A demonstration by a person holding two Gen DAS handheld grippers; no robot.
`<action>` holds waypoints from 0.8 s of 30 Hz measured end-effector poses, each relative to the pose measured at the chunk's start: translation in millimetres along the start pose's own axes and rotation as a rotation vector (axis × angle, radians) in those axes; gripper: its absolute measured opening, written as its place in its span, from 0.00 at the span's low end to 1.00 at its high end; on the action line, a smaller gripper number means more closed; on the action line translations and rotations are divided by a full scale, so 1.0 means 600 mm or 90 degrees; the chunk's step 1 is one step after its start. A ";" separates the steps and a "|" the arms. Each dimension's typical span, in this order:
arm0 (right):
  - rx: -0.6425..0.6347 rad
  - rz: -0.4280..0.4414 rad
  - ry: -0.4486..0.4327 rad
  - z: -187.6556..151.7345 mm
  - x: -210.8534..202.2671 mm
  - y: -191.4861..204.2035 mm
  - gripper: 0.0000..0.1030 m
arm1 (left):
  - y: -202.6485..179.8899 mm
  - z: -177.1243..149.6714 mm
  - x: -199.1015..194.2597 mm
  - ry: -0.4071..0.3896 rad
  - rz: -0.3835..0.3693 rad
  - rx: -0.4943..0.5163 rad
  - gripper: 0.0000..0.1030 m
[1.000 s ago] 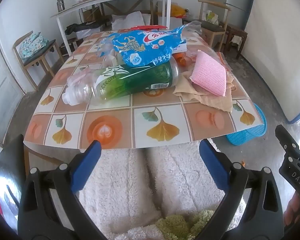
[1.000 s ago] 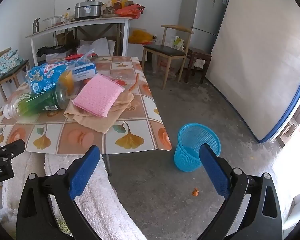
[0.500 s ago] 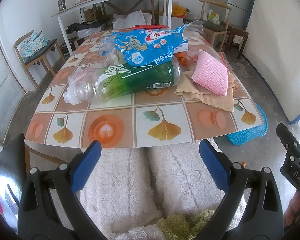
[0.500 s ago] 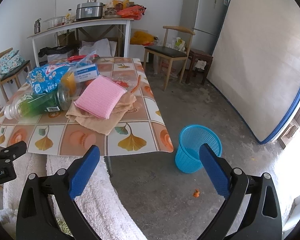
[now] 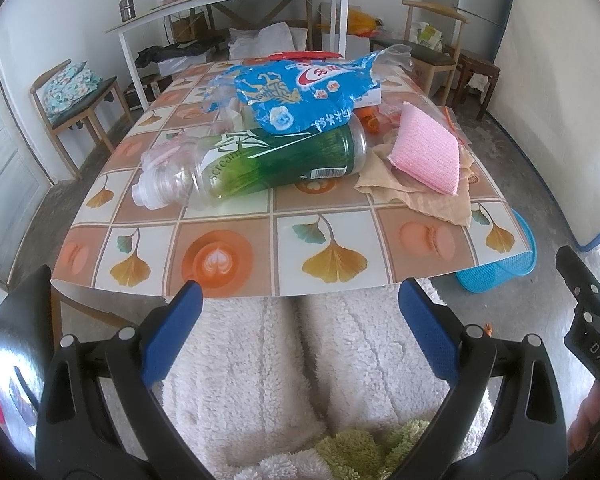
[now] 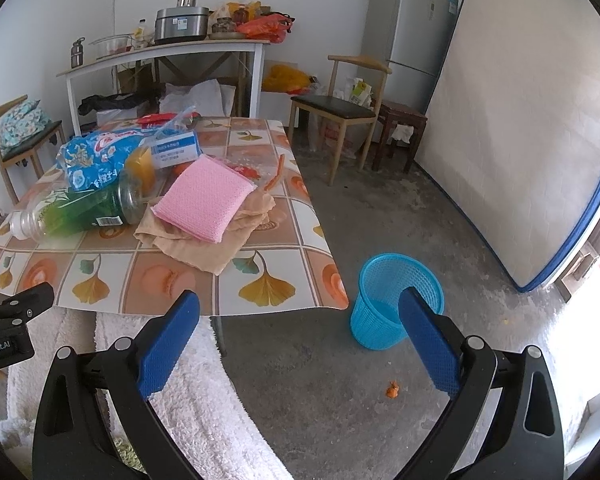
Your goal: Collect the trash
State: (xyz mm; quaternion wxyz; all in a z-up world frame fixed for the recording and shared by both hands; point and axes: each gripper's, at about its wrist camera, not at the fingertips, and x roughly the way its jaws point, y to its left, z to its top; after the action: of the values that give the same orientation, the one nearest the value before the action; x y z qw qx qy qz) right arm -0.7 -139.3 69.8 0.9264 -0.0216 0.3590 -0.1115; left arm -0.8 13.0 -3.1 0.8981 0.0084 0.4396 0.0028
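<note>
beside table (image 6: pixel 284 300) edge: blue bin (image 6: pixel 396 300), bare floor around; claws spread.

left gripper (image 5: pixel 300 300) held level, blue-padded fingers (image 5: pixel 172 336) spread wide, nothing between them. right gripper (image 6: pixel 300 308) likewise wide apart and empty, just beside the left. lap in white fleece (image 5: pixel 300 368) below both; fingertips of a hand (image 5: pixel 588 424) show at right edge.

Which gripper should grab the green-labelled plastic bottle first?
Left, probably. The left gripper faces the green-labelled plastic bottle squarely, open; the right gripper points toward the blue mesh bin.
</note>
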 end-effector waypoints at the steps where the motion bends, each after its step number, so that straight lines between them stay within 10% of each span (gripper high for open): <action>1: 0.000 0.000 0.000 0.001 0.000 0.000 0.94 | 0.000 0.000 0.000 0.000 0.000 0.000 0.92; 24: -0.006 0.004 -0.003 0.001 -0.002 0.007 0.94 | 0.004 0.001 -0.002 -0.001 0.001 0.000 0.92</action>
State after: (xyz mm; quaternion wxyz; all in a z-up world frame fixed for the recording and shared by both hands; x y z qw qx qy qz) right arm -0.3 -135.1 70.8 0.9276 -0.0253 0.3571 -0.1066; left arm -0.7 15.4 -1.7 0.8985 0.0084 0.4390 0.0033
